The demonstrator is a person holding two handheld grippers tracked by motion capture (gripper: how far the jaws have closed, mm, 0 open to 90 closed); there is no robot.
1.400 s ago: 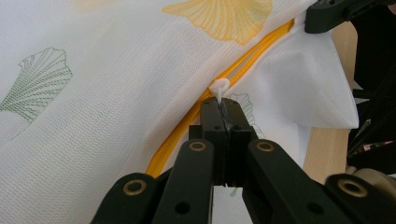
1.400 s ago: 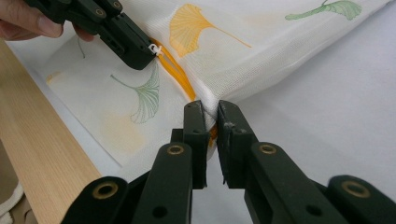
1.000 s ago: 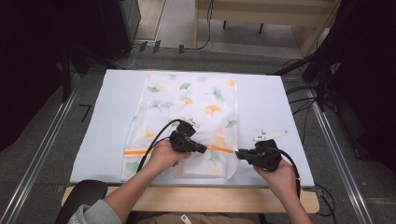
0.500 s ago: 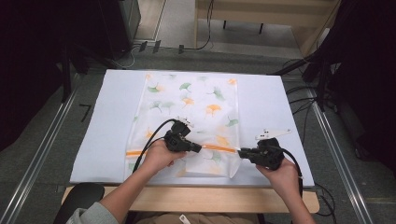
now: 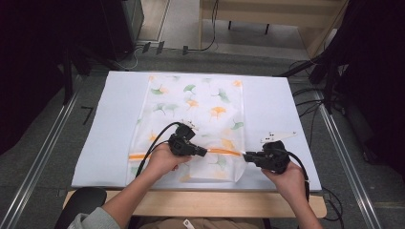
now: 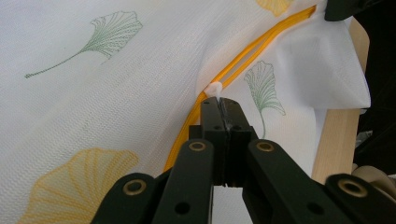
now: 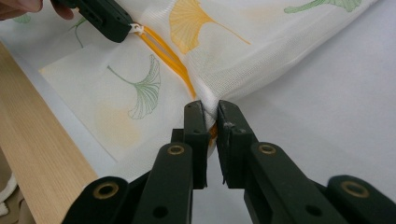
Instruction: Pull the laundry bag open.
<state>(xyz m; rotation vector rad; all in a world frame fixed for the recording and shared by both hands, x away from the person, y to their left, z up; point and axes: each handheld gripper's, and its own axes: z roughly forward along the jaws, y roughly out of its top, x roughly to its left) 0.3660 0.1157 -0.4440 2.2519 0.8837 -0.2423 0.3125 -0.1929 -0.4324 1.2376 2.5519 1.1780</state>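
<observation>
A white mesh bag printed with ginkgo leaves lies flat on the table. An orange zipper runs across its near end. My left gripper is shut on the small white zipper pull, about halfway along the zipper. In the left gripper view, the left gripper's tips press together just below the pull. My right gripper is shut on the bag's right edge, where the zipper ends. The right gripper view also shows the left gripper at the pull.
A white mat covers the table under the bag. The wooden front edge lies close to both hands. Cables trail at the right. A dark chair part sits at the bottom left, and metal rails flank the table.
My left gripper has slid a little to the left along the zipper with the pull. The right gripper has hardly moved.
</observation>
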